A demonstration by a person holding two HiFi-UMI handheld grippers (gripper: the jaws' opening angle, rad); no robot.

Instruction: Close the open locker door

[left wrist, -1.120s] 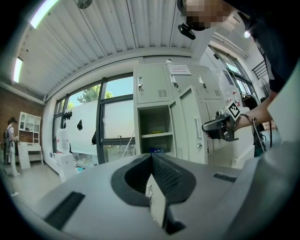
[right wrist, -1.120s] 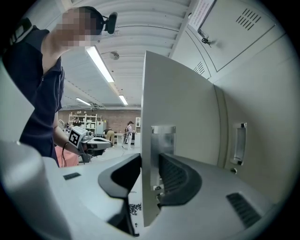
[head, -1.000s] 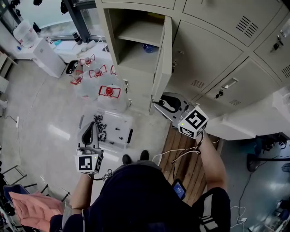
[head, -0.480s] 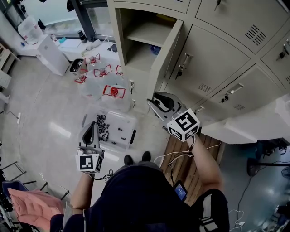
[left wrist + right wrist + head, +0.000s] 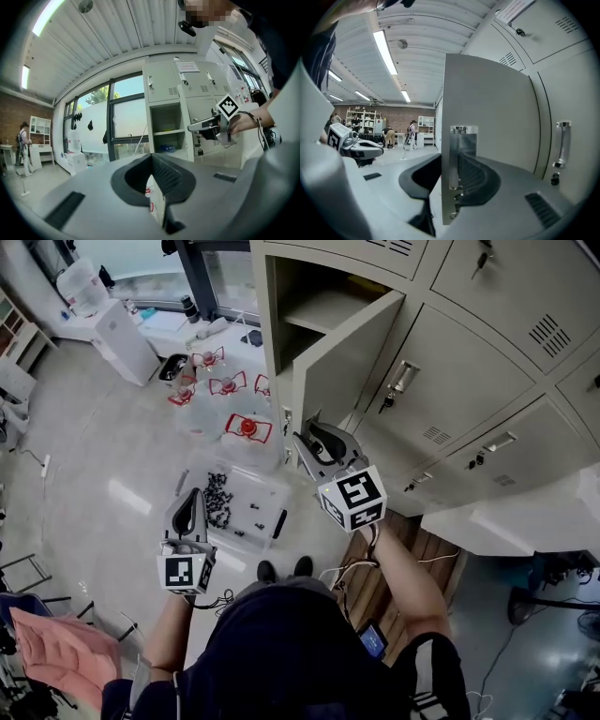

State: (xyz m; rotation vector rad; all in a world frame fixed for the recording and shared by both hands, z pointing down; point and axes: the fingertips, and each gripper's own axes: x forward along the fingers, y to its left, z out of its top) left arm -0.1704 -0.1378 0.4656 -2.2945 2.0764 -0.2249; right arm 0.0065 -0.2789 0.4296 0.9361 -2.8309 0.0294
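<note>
The right tool (image 5: 312, 439) is clamped on the free edge of the beige metal locker door (image 5: 345, 362), which stands half open with its long axis upright. Its shelved compartment (image 5: 314, 310) lies at twelve o'clock from that tool. The left tool (image 5: 194, 505), jaws together and empty, hangs at eight o'clock, well apart.

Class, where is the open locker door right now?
Head view, upper centre: the locker door stands half-swung beside the closed lockers on its right, its free edge gripped by the right gripper.
</note>
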